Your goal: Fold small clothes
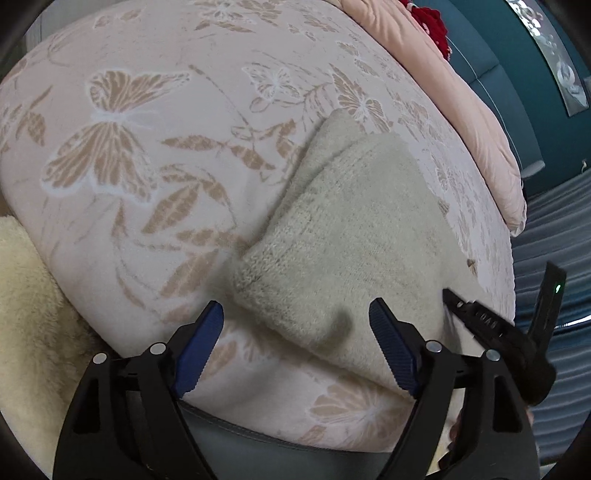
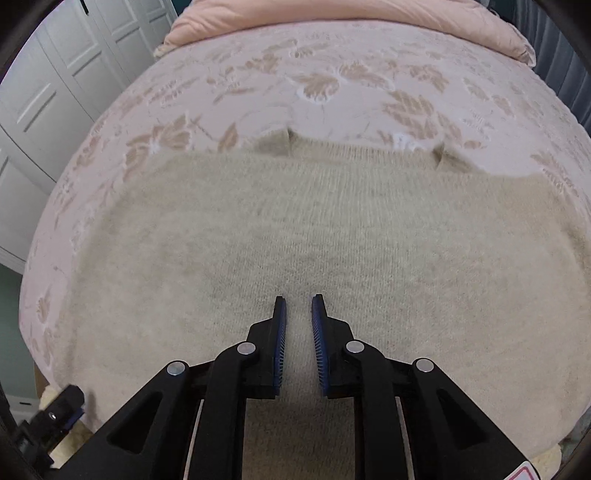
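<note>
A cream knitted sweater lies spread flat on the bed. In the left wrist view the sweater shows with one sleeve folded over the body. My left gripper is open and empty, its blue pads just above the sweater's near left edge. My right gripper has its jaws close together with a narrow gap, low over the sweater's lower middle; a ridge of knit seems to rise between the pads. The right gripper also shows at the right in the left wrist view.
The bed cover is pink with tan butterflies and leaves. A pink quilt lies at the far end. A fluffy cream cloth lies at the left. White closet doors stand beyond the bed. A teal wall is right.
</note>
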